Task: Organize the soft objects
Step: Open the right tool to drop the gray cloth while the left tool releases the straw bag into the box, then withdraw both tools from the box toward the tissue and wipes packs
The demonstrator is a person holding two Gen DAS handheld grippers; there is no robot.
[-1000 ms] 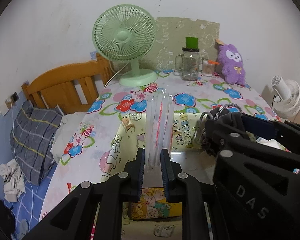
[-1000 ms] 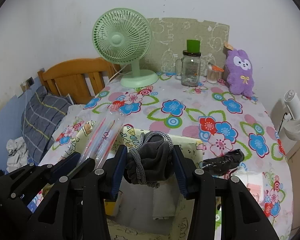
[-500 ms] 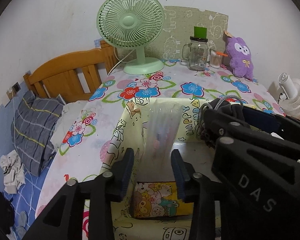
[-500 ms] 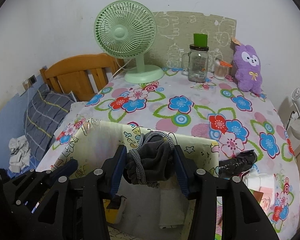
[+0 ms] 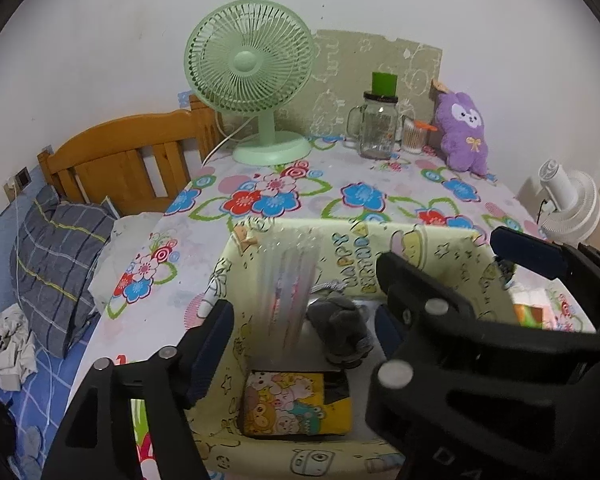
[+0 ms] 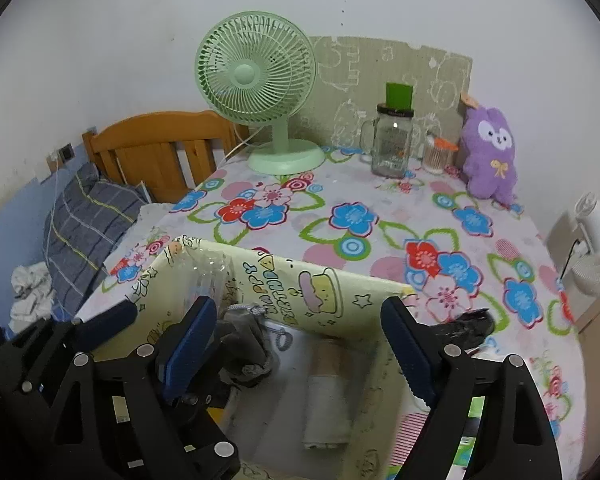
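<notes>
Left wrist view: the left gripper [image 5: 304, 336] has just been opening and stands wide above the yellow box [image 5: 420, 248]; a blurred clear packet [image 5: 288, 292] stands between its fingers, untouched. The grey pouch [image 5: 340, 330] lies in the box at 3 o'clock of the packet, above a cartoon pack [image 5: 290, 404] on the box floor.

Right wrist view: the right gripper [image 6: 300, 352] has also just been opening and is wide, empty. The grey pouch [image 6: 246, 340] sits by its left finger; a white roll [image 6: 326, 396] lies at 6 o'clock. On the tabletop [image 6: 380, 200], a green fan [image 6: 256, 76] stands at 12 o'clock.
</notes>
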